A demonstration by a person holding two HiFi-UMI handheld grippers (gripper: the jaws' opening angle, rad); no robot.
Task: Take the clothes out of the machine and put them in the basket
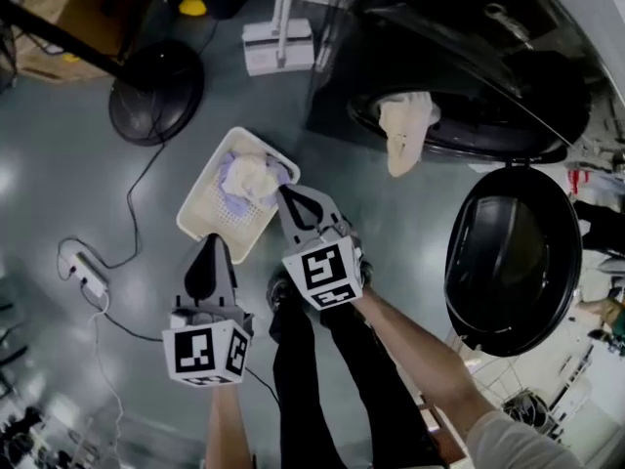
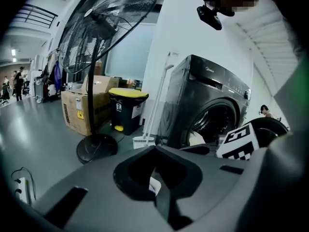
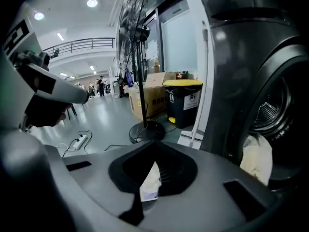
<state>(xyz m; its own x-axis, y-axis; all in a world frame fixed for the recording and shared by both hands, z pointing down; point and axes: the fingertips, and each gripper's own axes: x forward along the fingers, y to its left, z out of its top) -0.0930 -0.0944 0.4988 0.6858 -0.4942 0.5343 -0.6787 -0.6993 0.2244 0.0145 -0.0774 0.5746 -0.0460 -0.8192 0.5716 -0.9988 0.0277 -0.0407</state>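
Black fan base (image 1: pixel 156 91) is standing in the upper left of the frame. At lower left I am holding my left gripper (image 1: pixel 211 242), jaws pressed together on nothing. Right of it, the white basket (image 1: pixel 200 218) is sitting on the floor with pale clothes (image 1: pixel 249 176) inside. My right gripper (image 1: pixel 288 195) is hovering over its edge, jaws together, empty. At upper right, a cream garment (image 1: pixel 405 130) is hanging from the machine (image 1: pixel 469 57), whose door (image 1: pixel 513 257) is standing open.
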